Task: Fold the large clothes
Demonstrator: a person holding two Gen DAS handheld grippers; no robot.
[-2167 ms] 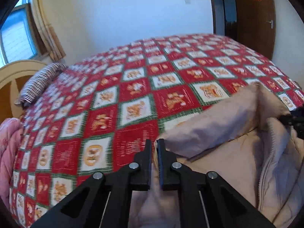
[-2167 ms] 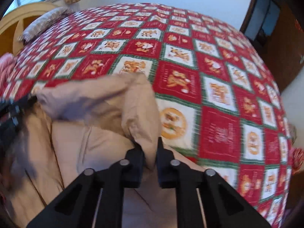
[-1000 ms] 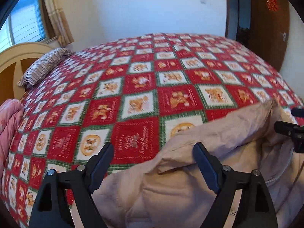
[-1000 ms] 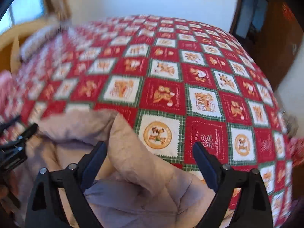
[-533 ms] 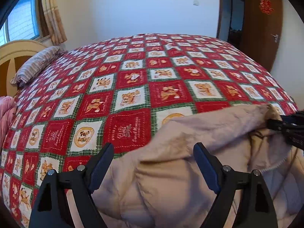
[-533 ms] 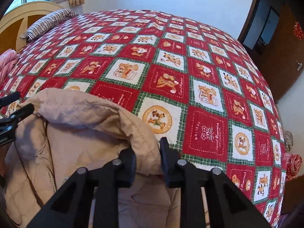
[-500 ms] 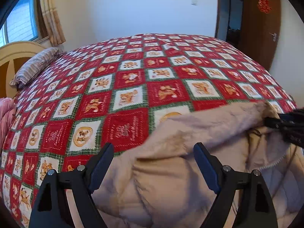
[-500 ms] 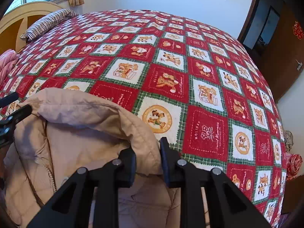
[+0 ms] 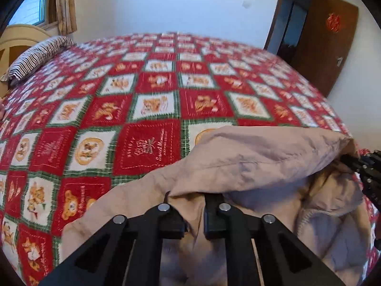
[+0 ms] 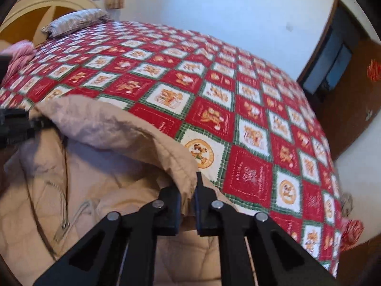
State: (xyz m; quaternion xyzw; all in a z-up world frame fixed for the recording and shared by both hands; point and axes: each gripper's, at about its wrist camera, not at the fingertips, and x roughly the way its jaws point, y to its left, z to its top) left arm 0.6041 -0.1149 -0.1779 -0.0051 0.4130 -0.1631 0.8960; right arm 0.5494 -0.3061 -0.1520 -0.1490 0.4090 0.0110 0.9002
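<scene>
The bed's red patchwork quilt (image 9: 147,147) stretches away ahead of both grippers. The beige padded coat (image 9: 250,162) lies bunched on its near edge, not yet folded flat. The left gripper (image 9: 194,214) and right gripper (image 10: 188,195) are each clamped on a raised fold. No containers are visible.

A red quilt (image 9: 147,147) square reads "Sweet Memories"; its smaller lettering is too blurred to read.
</scene>
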